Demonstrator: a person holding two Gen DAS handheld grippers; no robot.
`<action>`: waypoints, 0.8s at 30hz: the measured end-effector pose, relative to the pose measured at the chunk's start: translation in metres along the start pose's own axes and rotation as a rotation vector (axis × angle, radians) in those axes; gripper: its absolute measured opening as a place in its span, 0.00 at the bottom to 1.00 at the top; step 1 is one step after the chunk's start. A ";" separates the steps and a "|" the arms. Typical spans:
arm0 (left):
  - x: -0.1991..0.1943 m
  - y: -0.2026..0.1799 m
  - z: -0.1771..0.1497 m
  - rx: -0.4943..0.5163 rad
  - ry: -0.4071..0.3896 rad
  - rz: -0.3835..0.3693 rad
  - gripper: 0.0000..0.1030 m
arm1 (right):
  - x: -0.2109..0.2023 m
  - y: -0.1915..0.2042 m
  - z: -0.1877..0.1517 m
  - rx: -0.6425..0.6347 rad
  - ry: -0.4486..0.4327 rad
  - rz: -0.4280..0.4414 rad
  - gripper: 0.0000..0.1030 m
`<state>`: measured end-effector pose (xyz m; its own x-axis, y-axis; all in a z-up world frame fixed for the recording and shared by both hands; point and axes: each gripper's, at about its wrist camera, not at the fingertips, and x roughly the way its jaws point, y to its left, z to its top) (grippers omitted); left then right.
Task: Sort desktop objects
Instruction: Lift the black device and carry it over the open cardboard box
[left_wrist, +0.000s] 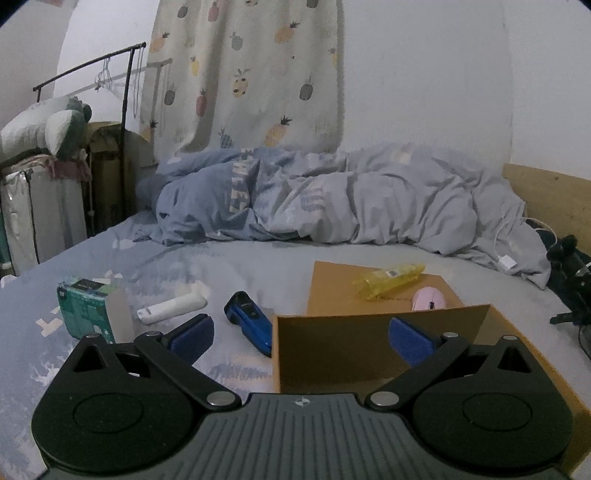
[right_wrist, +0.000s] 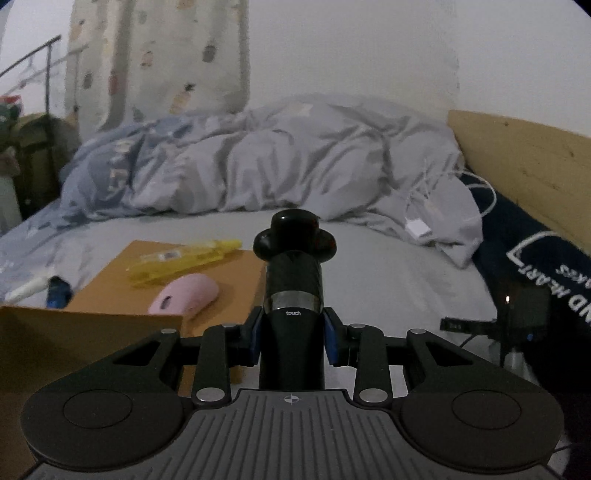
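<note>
My left gripper (left_wrist: 301, 338) is open and empty, low over the bed, its right finger (left_wrist: 410, 341) in front of the near flap of a cardboard box (left_wrist: 332, 350). A pink mouse (left_wrist: 428, 300) and a yellow packet (left_wrist: 388, 280) lie in the box. A blue device (left_wrist: 249, 321), a white stick-shaped object (left_wrist: 170, 308) and a green tissue pack (left_wrist: 86, 308) lie on the sheet to its left. My right gripper (right_wrist: 293, 336) is shut on a black device marked "touch" (right_wrist: 293, 280), held upright just right of the box (right_wrist: 92, 325), where the mouse (right_wrist: 184, 293) and packet (right_wrist: 181, 260) show.
A crumpled grey-blue duvet (left_wrist: 332, 199) fills the back of the bed. A wooden headboard (right_wrist: 524, 166) and a dark pillow (right_wrist: 535, 258) are at the right, with a white charger and cable (right_wrist: 419, 227). A clothes rack and storage (left_wrist: 74, 166) stand at the left.
</note>
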<state>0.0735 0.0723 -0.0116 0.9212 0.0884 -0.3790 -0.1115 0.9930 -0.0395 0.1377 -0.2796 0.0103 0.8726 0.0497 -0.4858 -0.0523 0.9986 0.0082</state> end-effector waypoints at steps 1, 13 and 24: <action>-0.001 0.000 0.000 0.001 -0.004 -0.001 1.00 | -0.005 0.003 0.001 -0.008 -0.001 0.006 0.35; -0.012 -0.004 0.004 0.009 -0.028 -0.018 1.00 | -0.061 0.050 0.008 -0.070 -0.030 0.126 0.35; -0.018 -0.010 0.006 0.027 -0.046 -0.033 1.00 | -0.082 0.088 -0.002 -0.103 -0.002 0.197 0.35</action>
<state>0.0605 0.0612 0.0016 0.9403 0.0582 -0.3354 -0.0711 0.9971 -0.0264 0.0606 -0.1956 0.0494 0.8417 0.2435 -0.4820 -0.2707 0.9626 0.0136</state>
